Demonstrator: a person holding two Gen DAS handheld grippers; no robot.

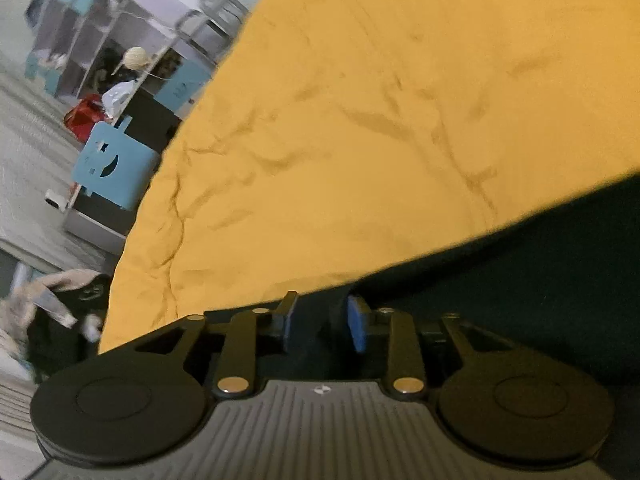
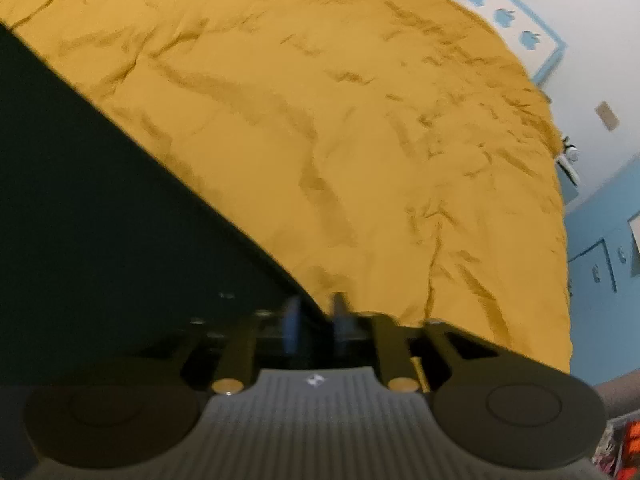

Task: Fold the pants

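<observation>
Mid-fold, carry phase by the look of it: both tongs hold an edge of the dark pants above the bed's mustard bedspread

Left tongs: blue pads part-closed with dark cloth between them, so pinching the pants edge; fabric runs off right and down, taut-ish edge

Right tongs: blurry, pads close together, dark cloth fills the left of that view and its edge runs right into the gap; reads as pinching the pants, though actual pad contact is hard to confirm

Pants hang or stretch between the two tongs, over the bed, straight edge visible in both views. Cannot tell which end is held (waist or hems)

Next move likely: bring both held corners across evenly to meet the opposite end, keep the edge taut and level, lower onto the bedspread, then release. Risk: one side slips, fold goes skewed

Room clutter and a blue chair beyond the bed's edge, irrelevant
</observation>
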